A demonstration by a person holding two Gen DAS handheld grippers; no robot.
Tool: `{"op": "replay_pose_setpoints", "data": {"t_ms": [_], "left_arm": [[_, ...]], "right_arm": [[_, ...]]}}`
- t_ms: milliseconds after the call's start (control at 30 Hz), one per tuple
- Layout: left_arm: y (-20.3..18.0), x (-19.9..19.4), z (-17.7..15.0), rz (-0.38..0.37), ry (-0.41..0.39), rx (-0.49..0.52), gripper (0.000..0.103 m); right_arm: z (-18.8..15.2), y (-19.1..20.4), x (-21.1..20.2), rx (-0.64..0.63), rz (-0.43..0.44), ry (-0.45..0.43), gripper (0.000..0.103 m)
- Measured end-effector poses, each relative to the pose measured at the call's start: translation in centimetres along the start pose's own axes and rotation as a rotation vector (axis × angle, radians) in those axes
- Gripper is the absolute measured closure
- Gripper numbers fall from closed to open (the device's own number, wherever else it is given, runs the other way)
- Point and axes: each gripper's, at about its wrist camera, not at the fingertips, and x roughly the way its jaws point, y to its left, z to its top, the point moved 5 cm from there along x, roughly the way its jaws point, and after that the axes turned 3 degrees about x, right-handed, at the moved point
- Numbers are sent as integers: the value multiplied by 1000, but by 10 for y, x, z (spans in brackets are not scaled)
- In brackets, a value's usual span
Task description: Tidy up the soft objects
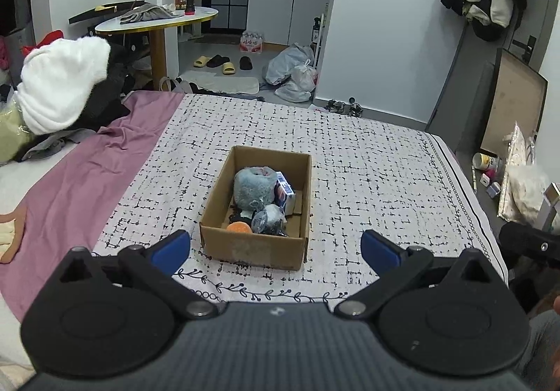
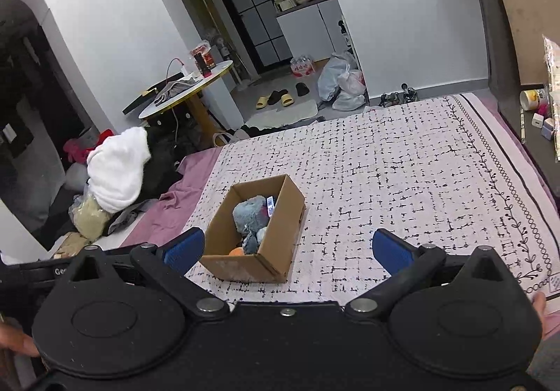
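Note:
An open cardboard box (image 1: 245,246) stands on the patterned bed cover (image 1: 367,160). Inside lie a grey-blue plush toy (image 1: 253,186), a small grey plush (image 1: 271,218), an orange soft ball (image 1: 238,227) and a blue-white carton (image 1: 285,193). My left gripper (image 1: 276,247) is open and empty, held above the bed just in front of the box. The box also shows in the right wrist view (image 2: 276,253), with the grey-blue plush (image 2: 250,211) in it. My right gripper (image 2: 288,249) is open and empty, with the box by its left finger.
A pile of white and dark clothes (image 1: 66,90) lies on the purple sheet (image 1: 80,177) at the left. A round table (image 1: 157,20) stands behind it. Slippers and plastic bags (image 1: 294,71) lie on the floor beyond the bed. Small items (image 1: 490,167) sit on a ledge at the right.

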Motion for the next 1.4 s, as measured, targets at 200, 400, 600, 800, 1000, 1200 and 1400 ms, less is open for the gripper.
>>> {"op": "replay_pose_setpoints", "data": {"t_ms": [200,400,600,800,1000,1200,1400], "left_arm": [[-5,-9,-10,15,1,-4,0],[-8,-20,-18,13,-3,6,0],[-7,-29,-22,21,-16,9,0],[-8,-34,-24,16,-24,24,0],[-8,-36,-23,11,-28,27,0],[-9,-34,-24,9,-26,29,0],[-9,-33,-25,7,-23,29,0]], "right_arm": [[-8,0,-13,-18,3,4,0],[-12,1,-23,-32,2,3,0],[-14,7,-28,-58,7,4,0],[-13,7,-32,-62,10,3,0],[-14,5,-34,-59,0,1,0],[-15,2,-31,-48,-15,13,0],[-17,3,-31,-53,-18,18,0]]}}
